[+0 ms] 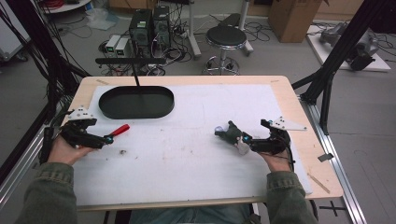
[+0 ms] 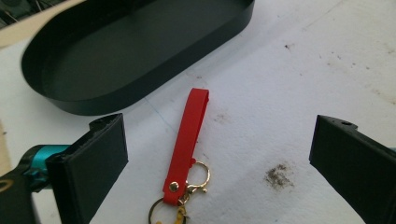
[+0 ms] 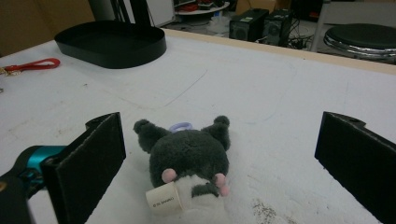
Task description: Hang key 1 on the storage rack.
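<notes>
A red strap keychain (image 2: 187, 142) with gold rings lies on the white table cover, between the wide-apart jaws of my left gripper (image 2: 219, 172), which is open around it without touching. In the high view the red strap (image 1: 120, 129) pokes out past the left gripper (image 1: 105, 139). A small dark grey plush toy (image 3: 189, 161) with pink cheeks and a white label lies between the spread jaws of my right gripper (image 3: 219, 172), also open. From above, the plush toy (image 1: 229, 133) sits just ahead of the right gripper (image 1: 245, 141).
A black oval tray (image 1: 136, 101) stands at the back left of the table, just beyond the keychain, with a black stand post rising behind it. The white cover (image 1: 196, 140) carries a few dirt smudges. A stool and computers stand on the floor beyond the table.
</notes>
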